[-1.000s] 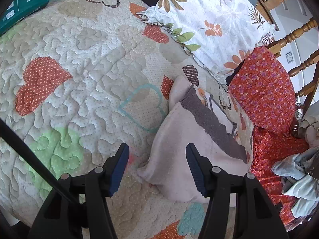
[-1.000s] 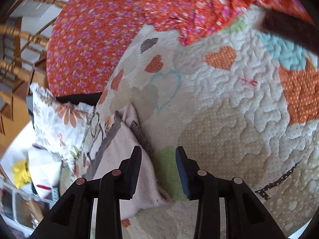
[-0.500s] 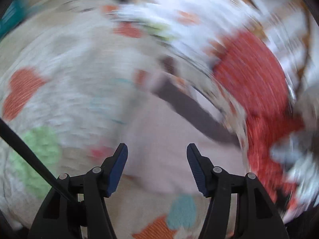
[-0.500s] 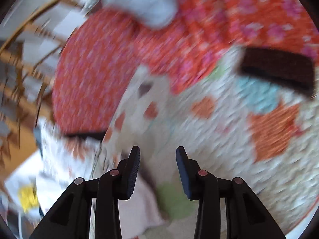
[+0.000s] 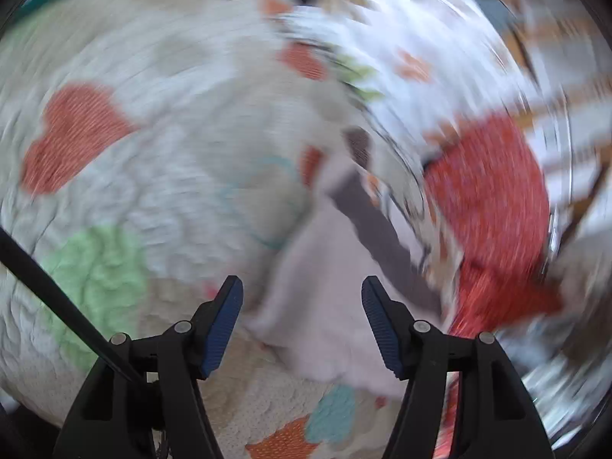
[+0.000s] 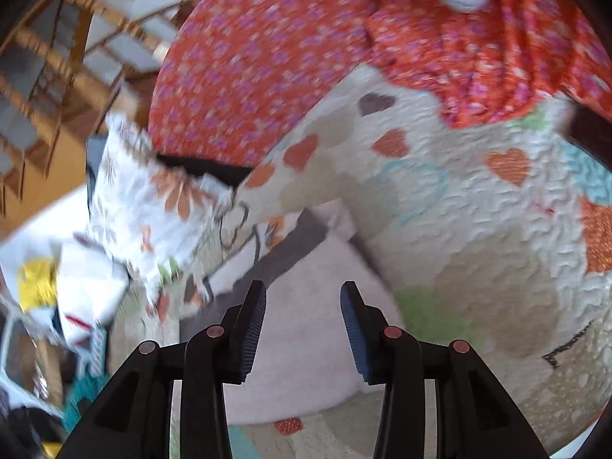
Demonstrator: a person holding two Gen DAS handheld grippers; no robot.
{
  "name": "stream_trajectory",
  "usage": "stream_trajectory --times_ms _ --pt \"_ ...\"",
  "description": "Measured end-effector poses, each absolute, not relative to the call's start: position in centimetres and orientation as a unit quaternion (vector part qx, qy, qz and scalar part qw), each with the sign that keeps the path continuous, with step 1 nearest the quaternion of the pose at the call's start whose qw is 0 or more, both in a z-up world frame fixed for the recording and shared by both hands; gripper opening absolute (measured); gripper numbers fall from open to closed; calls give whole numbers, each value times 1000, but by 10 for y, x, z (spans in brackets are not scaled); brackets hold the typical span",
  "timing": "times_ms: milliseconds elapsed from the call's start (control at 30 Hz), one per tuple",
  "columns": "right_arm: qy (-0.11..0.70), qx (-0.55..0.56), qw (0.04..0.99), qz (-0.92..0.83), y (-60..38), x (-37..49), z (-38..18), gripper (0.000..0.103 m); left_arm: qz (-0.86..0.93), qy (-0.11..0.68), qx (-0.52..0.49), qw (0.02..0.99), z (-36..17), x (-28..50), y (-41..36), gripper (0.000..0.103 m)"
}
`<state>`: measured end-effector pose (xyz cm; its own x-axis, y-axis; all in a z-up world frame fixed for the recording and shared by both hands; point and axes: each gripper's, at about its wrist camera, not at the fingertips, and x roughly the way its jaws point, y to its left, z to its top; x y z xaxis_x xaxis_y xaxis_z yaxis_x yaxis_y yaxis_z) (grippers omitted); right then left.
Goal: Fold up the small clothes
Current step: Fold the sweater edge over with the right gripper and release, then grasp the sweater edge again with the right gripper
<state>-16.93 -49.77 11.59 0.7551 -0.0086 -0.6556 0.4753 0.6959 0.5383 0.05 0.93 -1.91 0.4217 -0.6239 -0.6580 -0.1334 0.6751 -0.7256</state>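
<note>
Approaching pale pink garment [image 6: 306,329] on heart-patterned quilt [image 6: 478,237]: our left gripper [image 5: 302,306] and right gripper [image 6: 303,306] both spread, empty. Next, we judge: pinch an edge.

A quilted bedspread [image 6: 478,267] patterned with orange, green and teal hearts filled most of the right wrist view. Red floral fabric [image 6: 267,69] was draped at 12 o'clock, a white flowered pillow [image 6: 141,199] lay at 9 o'clock, and turned wooden railings [image 6: 49,57] stood at 10 o'clock in daylight.
</note>
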Motion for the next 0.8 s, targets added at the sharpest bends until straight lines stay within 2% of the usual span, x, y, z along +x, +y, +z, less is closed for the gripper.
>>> stream_trajectory --times_ms 100,233,400,467,567,667,800 --pt "378 262 880 -120 -451 -145 108 45 -112 508 -383 763 -28 1 32 63" --pt "443 147 885 -9 -359 -124 76 46 -108 490 -399 767 -22 3 51 63" --pt "494 27 863 102 -251 -102 37 46 -76 448 -415 788 -9 8 85 65" --pt "490 -16 864 115 -218 -94 27 46 -71 438 -425 789 -6 10 94 68" --pt "475 -87 866 130 -170 -79 18 50 -69 435 -426 790 -4 9 104 68" --pt "456 -183 864 107 -128 -68 2 50 -62 430 -419 797 -1 10 108 68" --pt "435 -227 869 70 -102 -40 -4 49 -57 429 -436 789 -5 13 113 68"
